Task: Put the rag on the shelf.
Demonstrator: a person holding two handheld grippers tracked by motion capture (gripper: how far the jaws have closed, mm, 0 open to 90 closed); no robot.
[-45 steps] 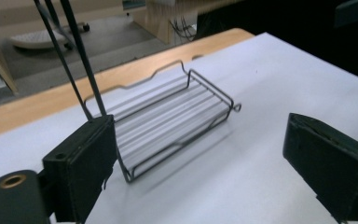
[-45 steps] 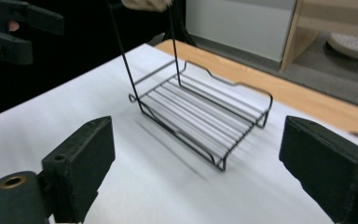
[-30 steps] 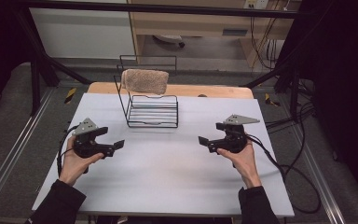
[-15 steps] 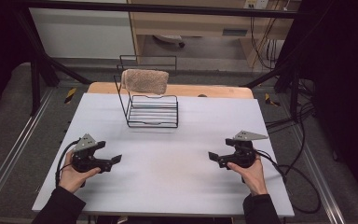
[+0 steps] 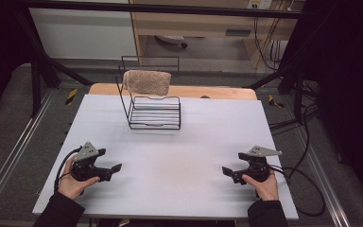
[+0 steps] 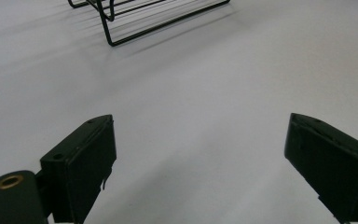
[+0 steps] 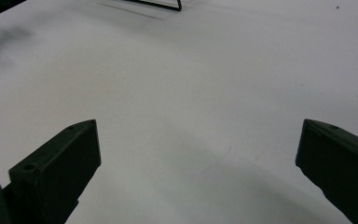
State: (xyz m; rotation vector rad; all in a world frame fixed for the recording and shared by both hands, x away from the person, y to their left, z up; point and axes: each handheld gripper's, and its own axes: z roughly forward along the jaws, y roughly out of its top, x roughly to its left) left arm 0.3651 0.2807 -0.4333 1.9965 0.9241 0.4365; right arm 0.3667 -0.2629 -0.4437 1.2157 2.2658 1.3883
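the left gripper (image 5: pixel 114 170) sits low at the near left, held in the person's left hand (image 5: pixel 73 182), its jaws spread wide and pointing right, toward the middle. the right gripper (image 5: pixel 228 173) sits low at the near right, held in the right hand (image 5: pixel 264 185), its jaws also spread wide and pointing left. both dark-sleeved forearms enter from the near edge. in each gripper view the two black jaws stand far apart with nothing between them.
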